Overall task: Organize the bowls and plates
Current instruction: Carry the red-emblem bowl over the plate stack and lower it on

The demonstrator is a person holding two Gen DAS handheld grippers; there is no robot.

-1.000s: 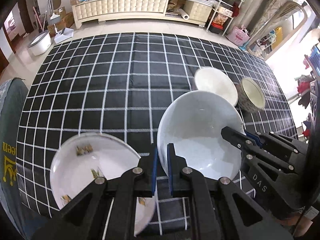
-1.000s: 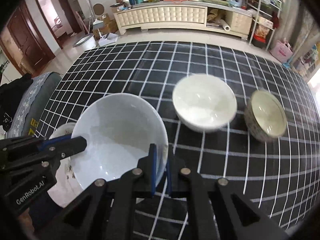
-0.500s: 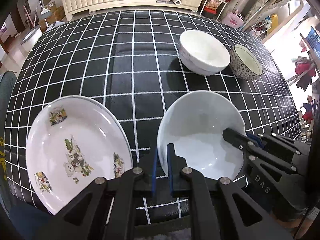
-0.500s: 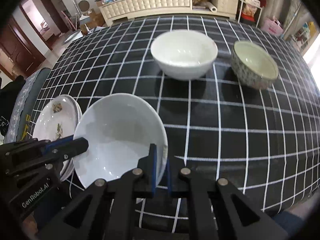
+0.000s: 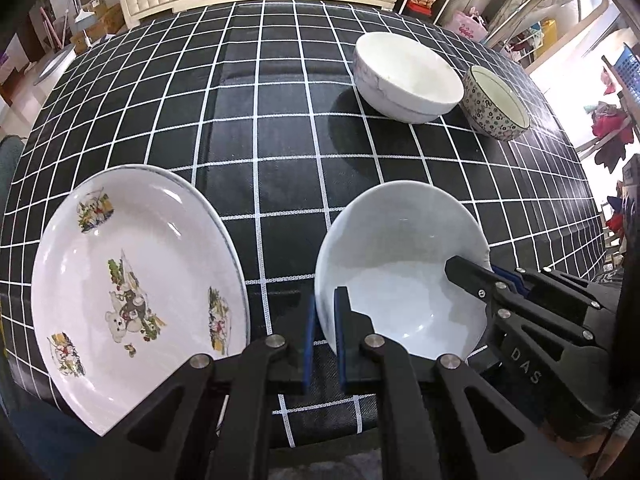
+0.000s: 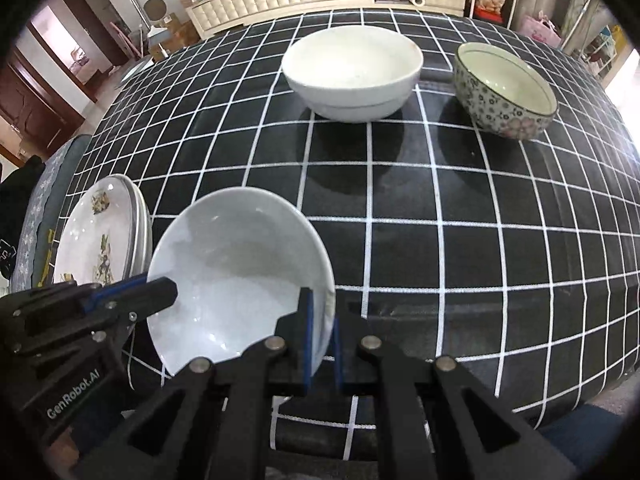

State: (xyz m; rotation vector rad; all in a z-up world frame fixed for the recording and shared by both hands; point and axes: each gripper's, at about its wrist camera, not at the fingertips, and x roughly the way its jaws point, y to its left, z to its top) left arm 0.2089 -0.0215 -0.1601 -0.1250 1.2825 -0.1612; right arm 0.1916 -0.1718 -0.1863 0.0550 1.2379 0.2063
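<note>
Gripping opposite rims, the left hand-held gripper [image 5: 322, 334] and the right hand-held gripper [image 5: 490, 274] clamp a plain white bowl [image 5: 400, 272] just beside the stacked plates [image 5: 132, 280] at the checked worktop [image 5: 280, 120] edge, seemingly sharing its weight. From the right wrist, the bowl sits well apart from the larger white bowl [image 6: 352, 72] and patterned bowl [image 6: 506, 90], likely nesting candidates.

Checked tablecloth [image 5: 280, 128], stacked plates [image 5: 136, 280], white bowl [image 5: 404, 76], patterned bowl [image 5: 494, 106]
</note>
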